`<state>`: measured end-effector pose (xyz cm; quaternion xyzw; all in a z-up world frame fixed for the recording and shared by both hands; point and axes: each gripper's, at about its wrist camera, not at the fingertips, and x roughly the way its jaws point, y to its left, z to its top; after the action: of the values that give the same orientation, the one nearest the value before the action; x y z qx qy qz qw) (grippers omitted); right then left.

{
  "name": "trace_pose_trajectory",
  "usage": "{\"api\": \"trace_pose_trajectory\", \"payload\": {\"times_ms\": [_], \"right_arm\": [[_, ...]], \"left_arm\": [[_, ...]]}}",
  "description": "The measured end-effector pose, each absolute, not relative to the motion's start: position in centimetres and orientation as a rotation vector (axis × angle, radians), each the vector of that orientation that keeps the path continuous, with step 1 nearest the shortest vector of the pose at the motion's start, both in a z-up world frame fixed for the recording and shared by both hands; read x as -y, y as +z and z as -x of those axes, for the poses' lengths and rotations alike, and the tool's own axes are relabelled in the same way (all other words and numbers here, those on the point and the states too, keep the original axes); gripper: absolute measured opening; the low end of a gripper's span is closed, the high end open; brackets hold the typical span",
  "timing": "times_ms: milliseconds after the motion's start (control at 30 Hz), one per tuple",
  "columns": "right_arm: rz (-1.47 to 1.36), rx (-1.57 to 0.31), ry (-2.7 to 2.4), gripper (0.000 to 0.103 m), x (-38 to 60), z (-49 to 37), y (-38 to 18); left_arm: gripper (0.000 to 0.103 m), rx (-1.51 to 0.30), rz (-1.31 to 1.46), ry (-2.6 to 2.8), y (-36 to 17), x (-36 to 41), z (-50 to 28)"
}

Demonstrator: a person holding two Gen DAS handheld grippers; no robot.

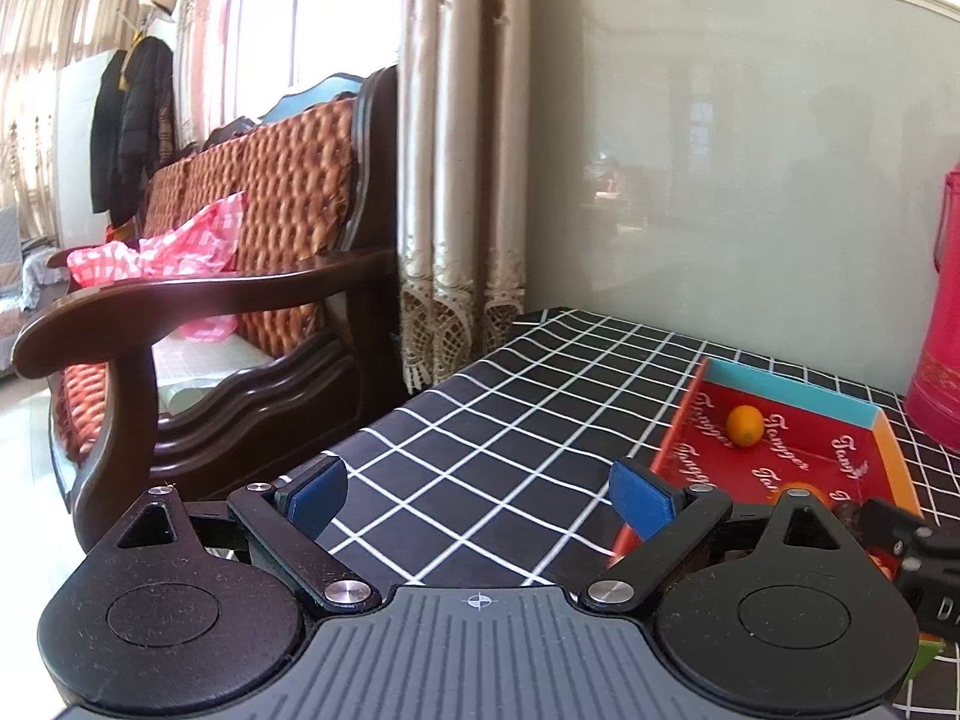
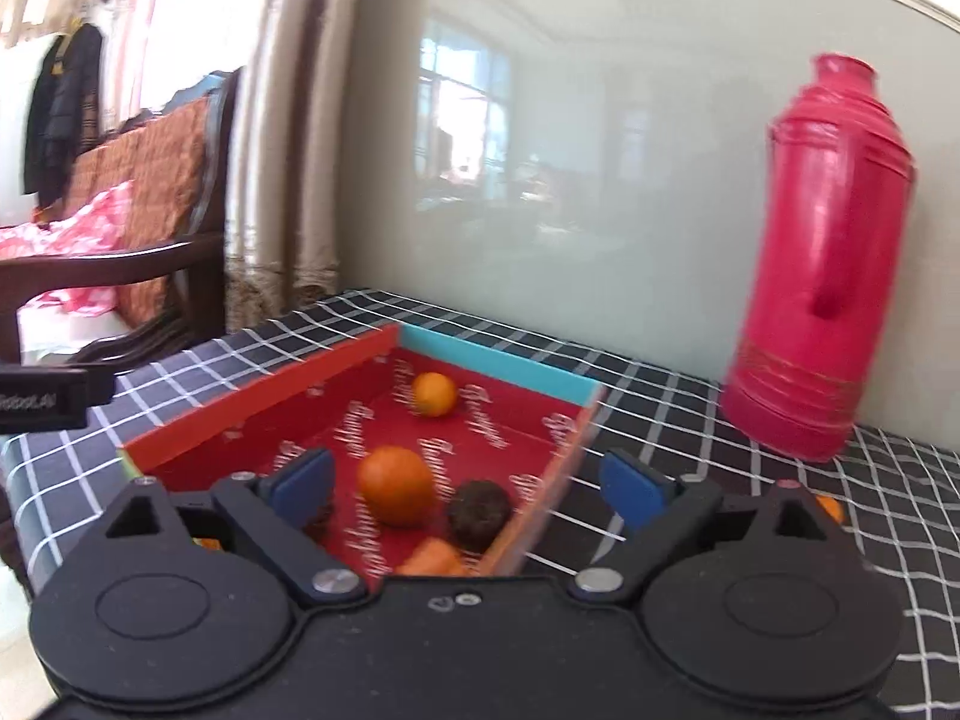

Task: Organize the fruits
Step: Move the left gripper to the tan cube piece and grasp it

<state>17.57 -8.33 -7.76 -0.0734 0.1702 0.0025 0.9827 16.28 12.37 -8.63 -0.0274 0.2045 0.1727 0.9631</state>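
A red box (image 2: 288,396) with a teal far wall stands on the checked table; it also shows in the left wrist view (image 1: 798,387). In it lie a small orange (image 2: 433,394), a larger orange (image 2: 396,485), a dark brown round fruit (image 2: 480,515) and an orange piece (image 2: 433,558) at the near edge. The small orange also shows in the left wrist view (image 1: 744,425). Another orange fruit (image 2: 831,507) lies on the cloth right of the box. My right gripper (image 2: 468,489) is open and empty over the box's near end. My left gripper (image 1: 480,495) is open and empty over bare cloth left of the box.
A tall red thermos (image 2: 822,276) stands at the back right of the table, also in the left wrist view (image 1: 939,324). A wooden sofa (image 1: 240,276) with a pink bag stands left of the table. A wall panel (image 2: 540,180) runs behind the table.
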Motion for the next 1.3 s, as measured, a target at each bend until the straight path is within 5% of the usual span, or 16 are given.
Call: {"api": "trace_pose_trajectory", "payload": {"times_ms": [100, 1100, 1300], "right_arm": [[0.113, -0.355, -0.079, 0.097, 9.9, -17.6, -7.8], [-0.006, -0.287, -0.894, 0.097, 27.4, -9.6, -8.8], [-0.006, -0.258, -0.947, 0.097, 27.2, -8.7, -8.2]], "left_arm": [[0.094, -0.406, 0.038, 0.33, -8.5, -11.4, -16.4], [0.094, -0.441, -0.267, -0.318, -9.3, 13.4, -20.0], [0.079, -0.482, -0.29, -0.362, -10.8, 16.4, -21.9]]}}
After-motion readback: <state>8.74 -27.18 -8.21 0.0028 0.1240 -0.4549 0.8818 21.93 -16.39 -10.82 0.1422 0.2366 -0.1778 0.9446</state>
